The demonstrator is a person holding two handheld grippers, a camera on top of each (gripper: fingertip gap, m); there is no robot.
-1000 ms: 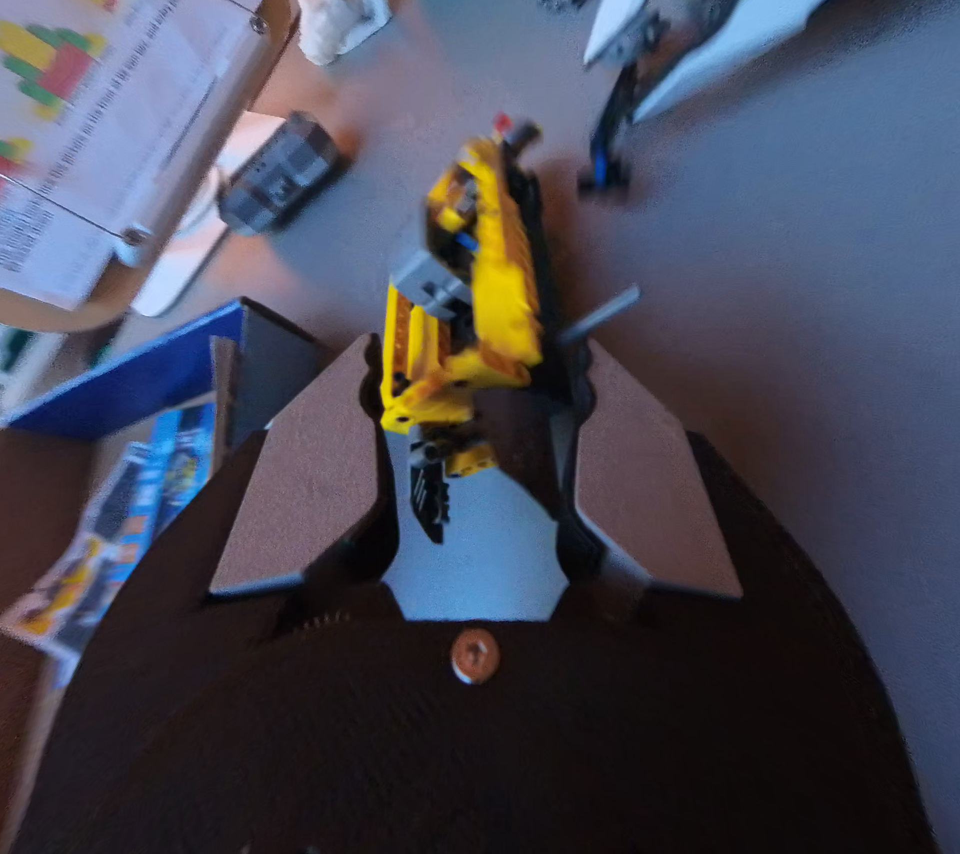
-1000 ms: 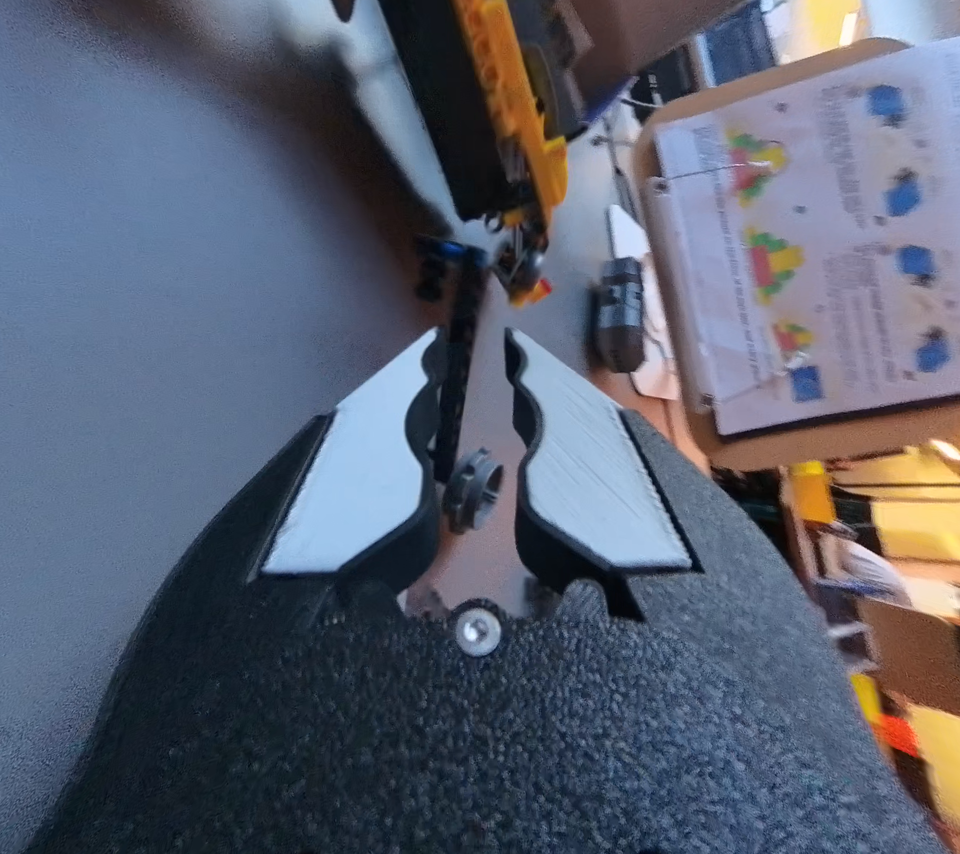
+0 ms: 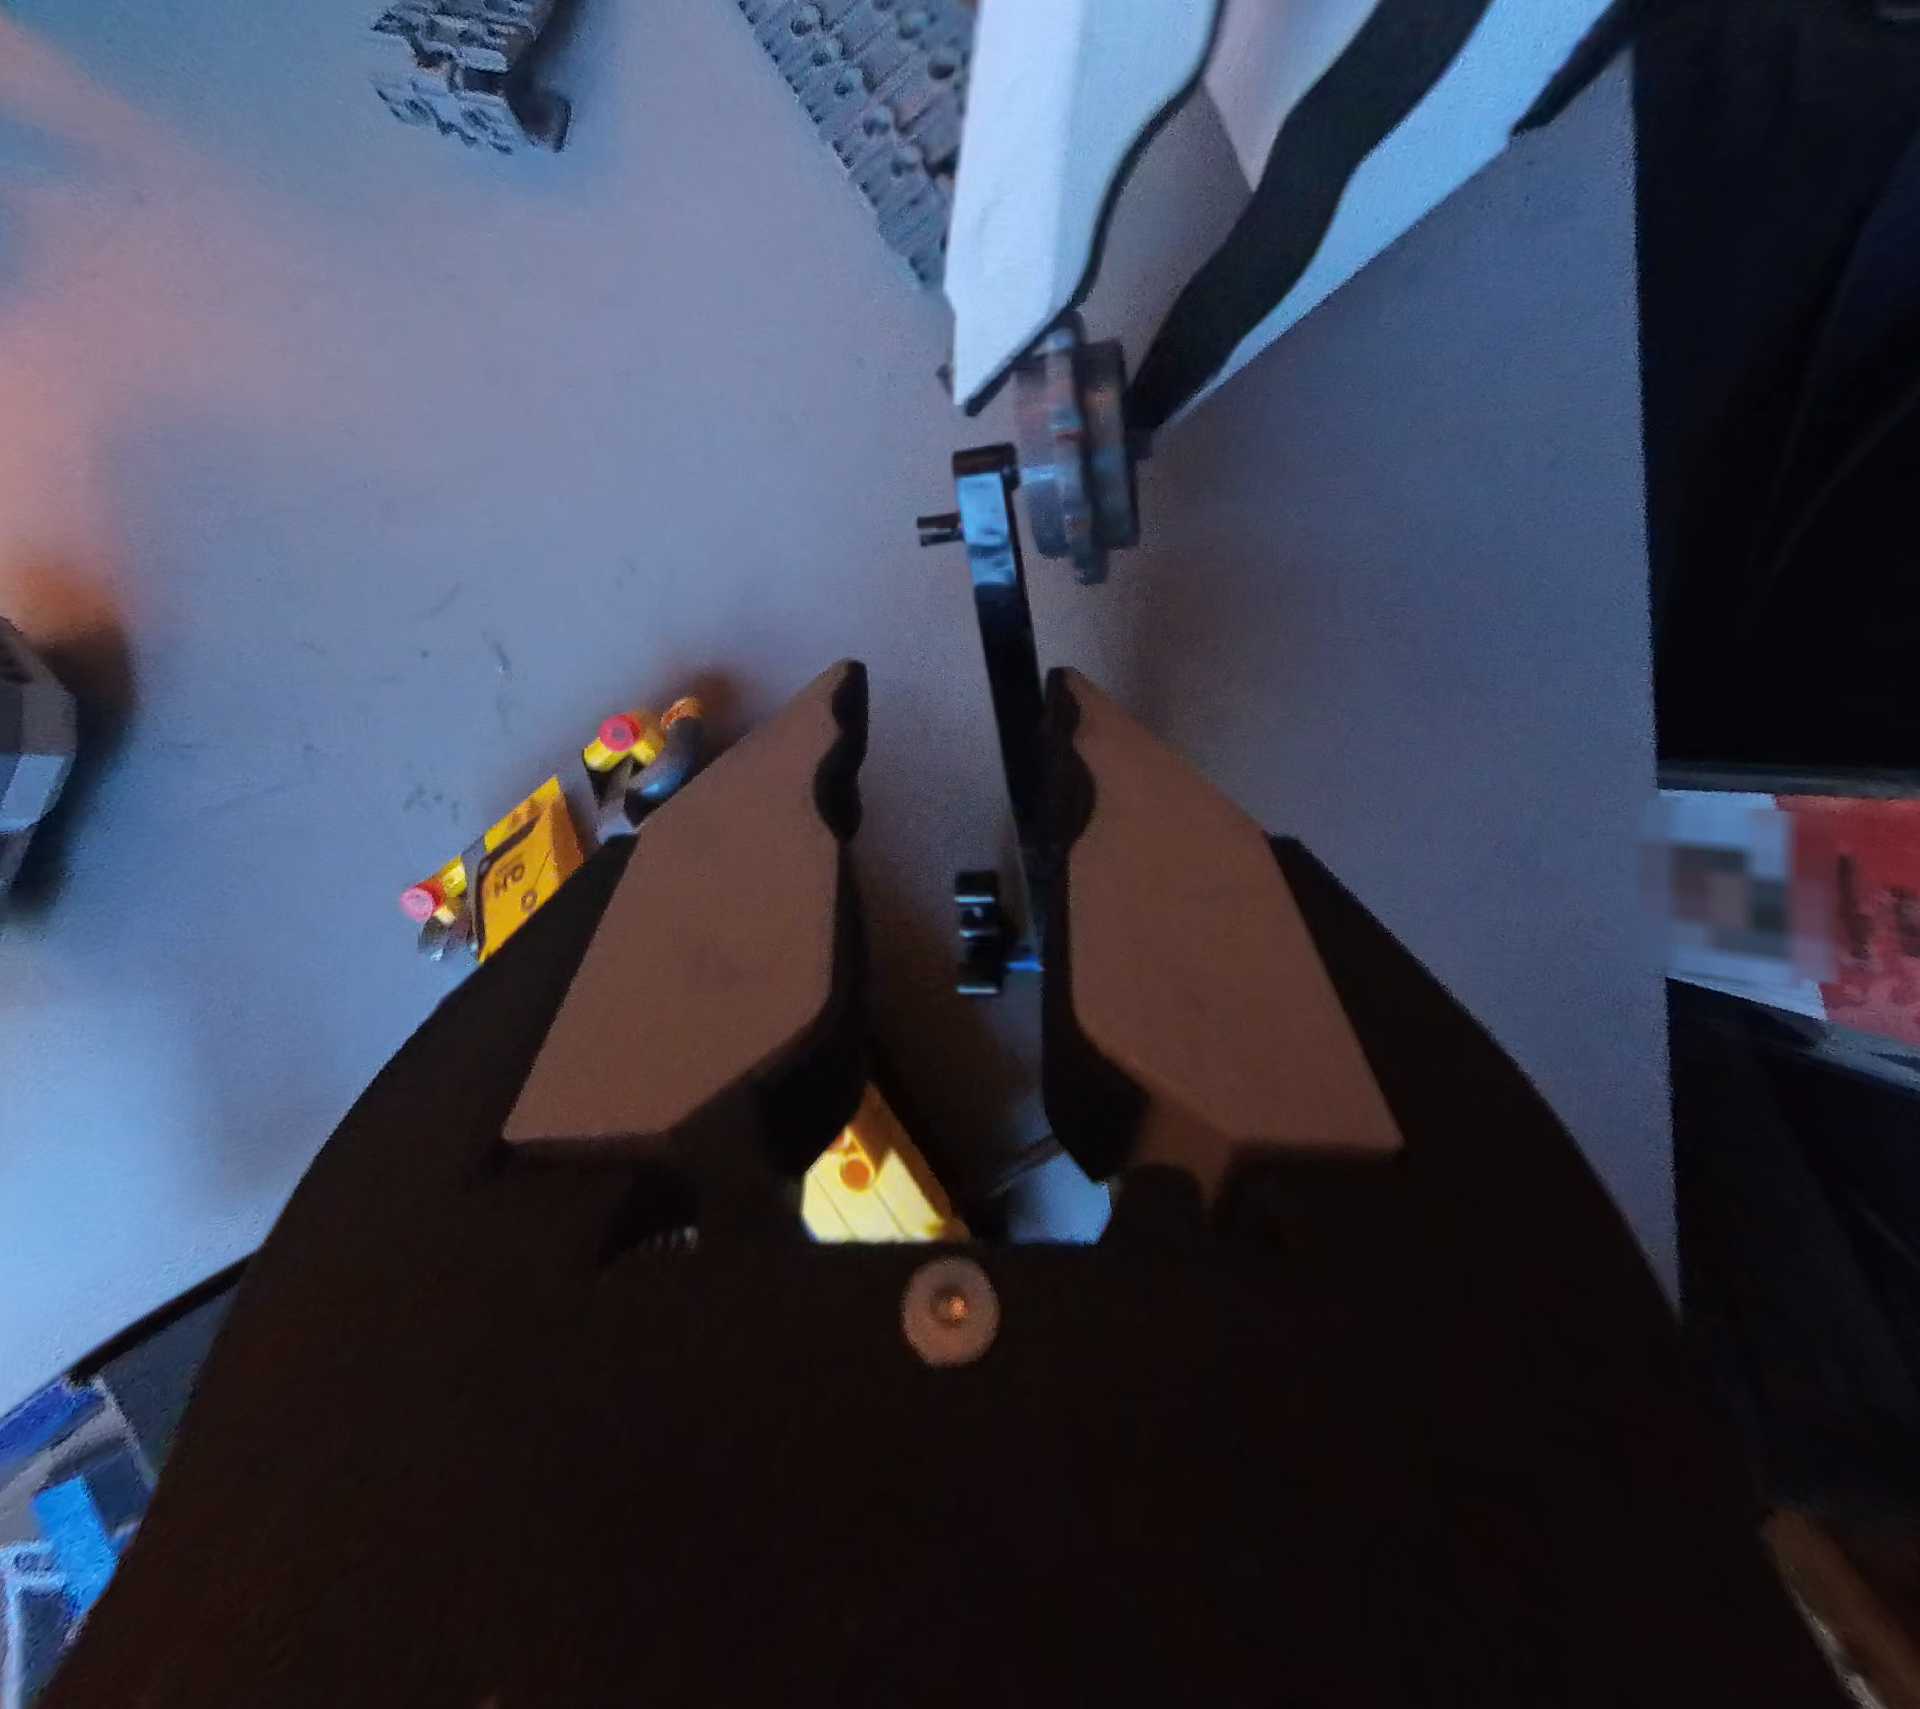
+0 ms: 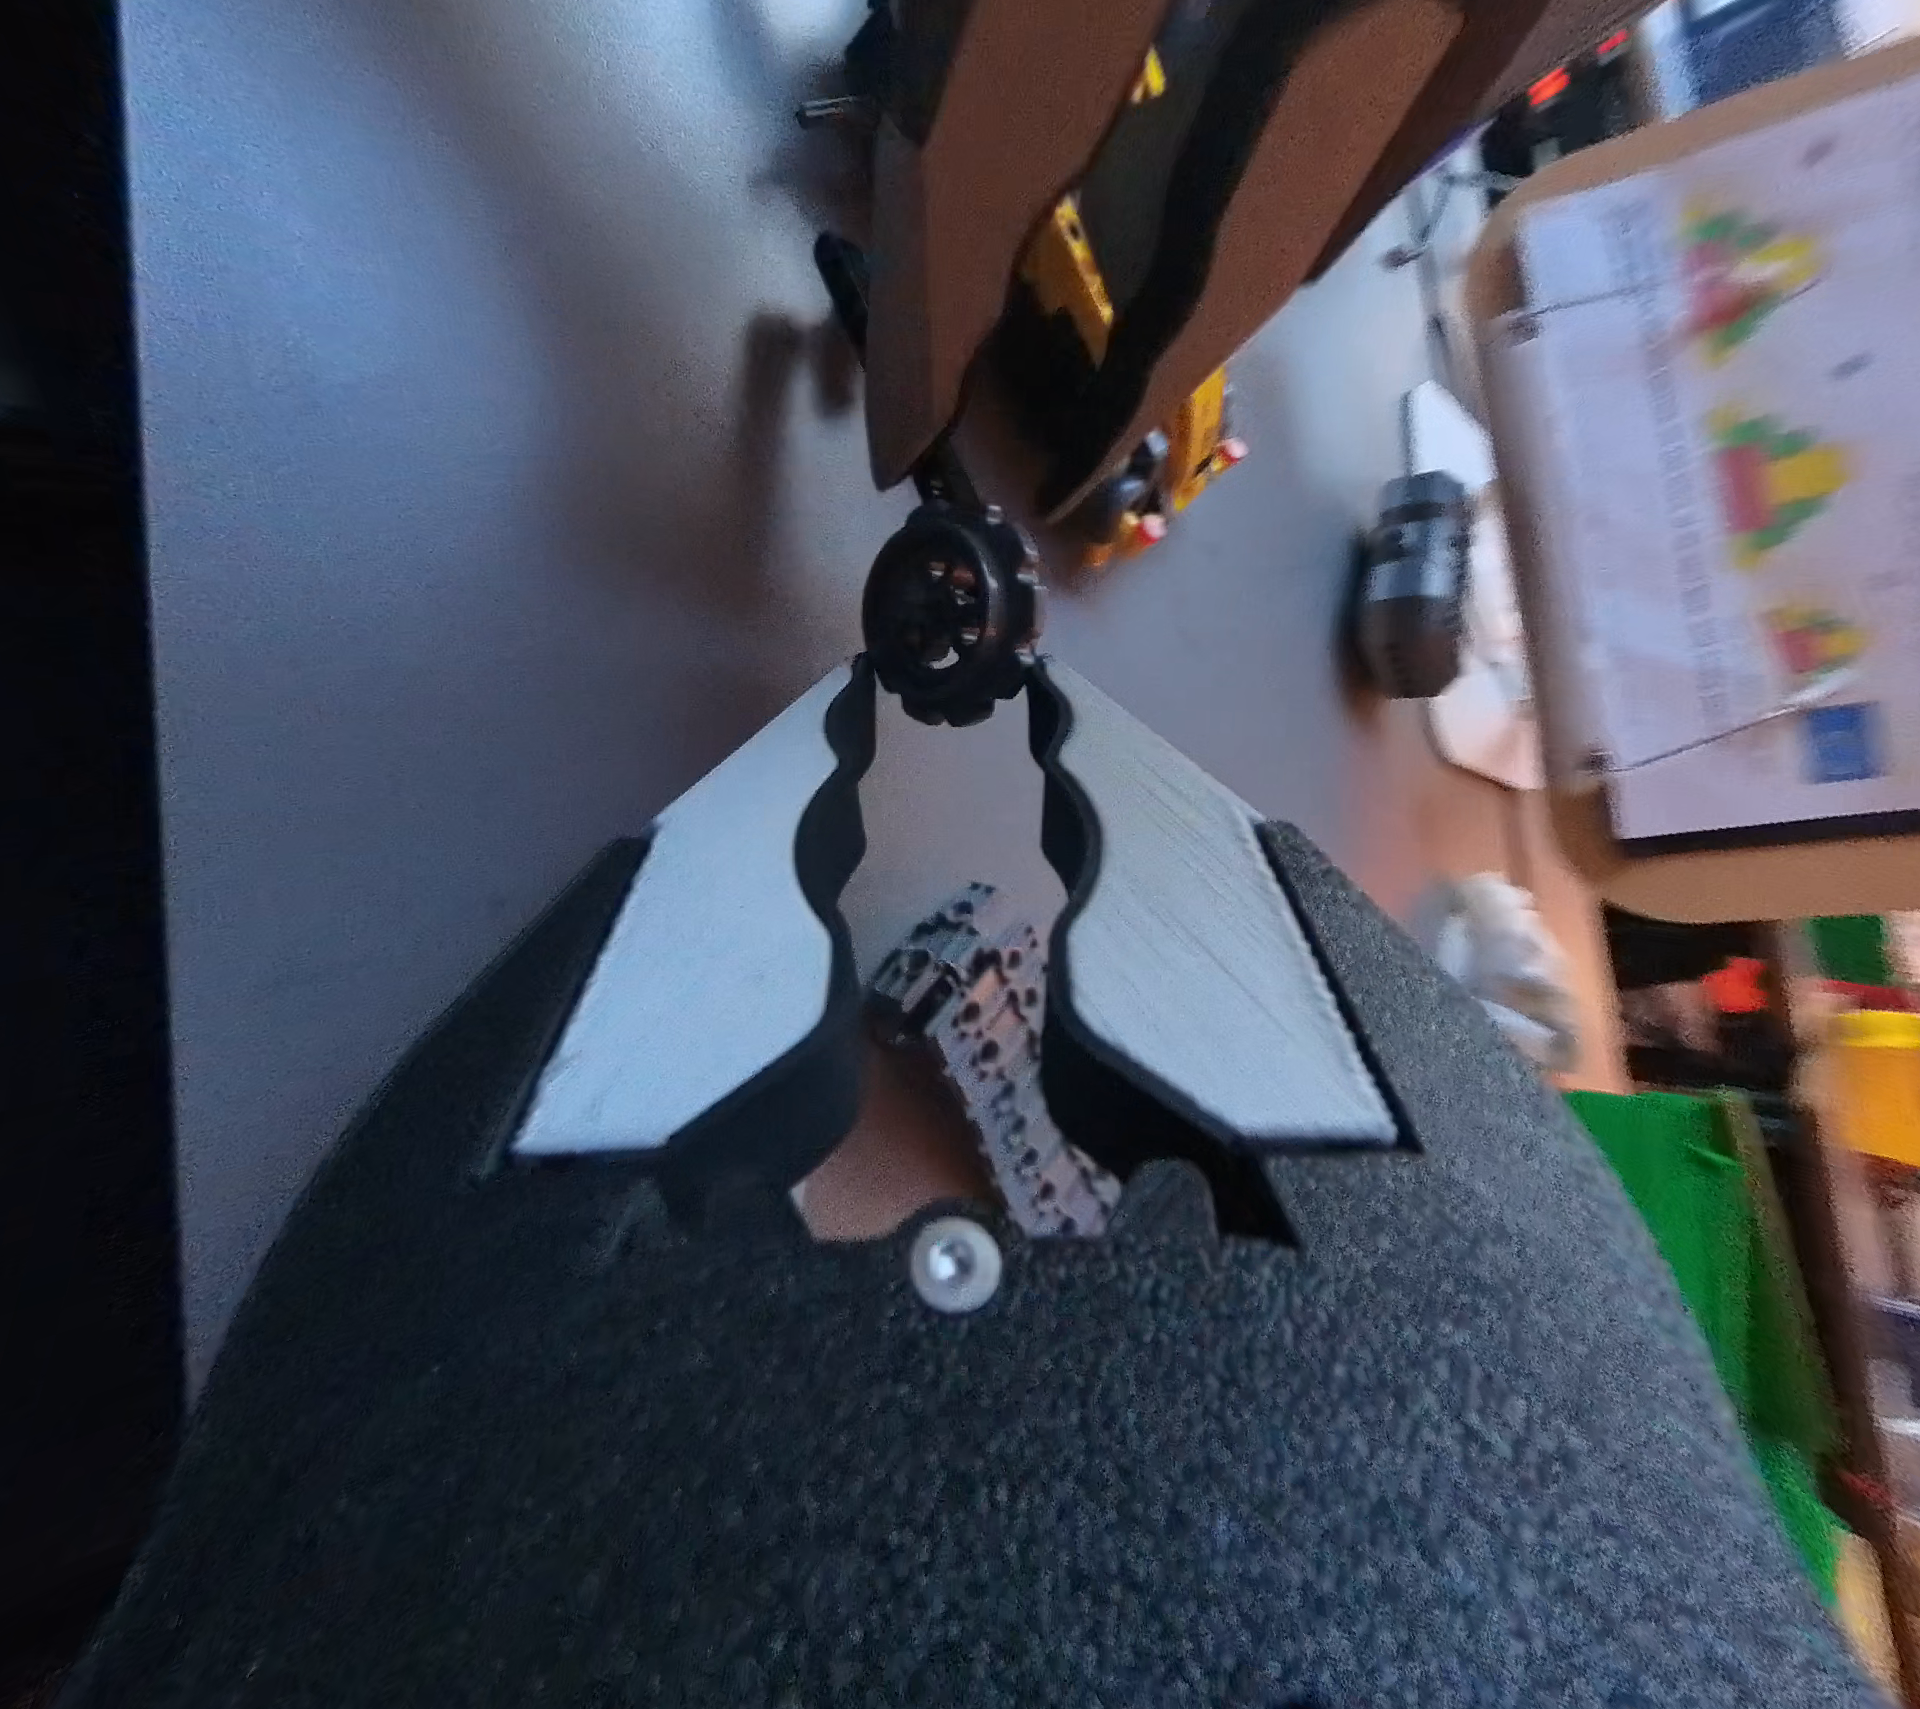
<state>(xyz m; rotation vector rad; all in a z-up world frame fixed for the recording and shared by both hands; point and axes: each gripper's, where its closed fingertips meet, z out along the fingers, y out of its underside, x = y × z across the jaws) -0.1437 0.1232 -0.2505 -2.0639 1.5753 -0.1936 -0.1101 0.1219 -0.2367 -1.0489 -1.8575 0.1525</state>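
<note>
The right tongs pinch a small dark toothed wheel by its rim at the very tips, leaving its hub free. It sits at the end of a black beam on the yellow model, which the left tongs straddle (whether gripping, I cannot tell) above the desk

Wheel between right claw tips
</note>
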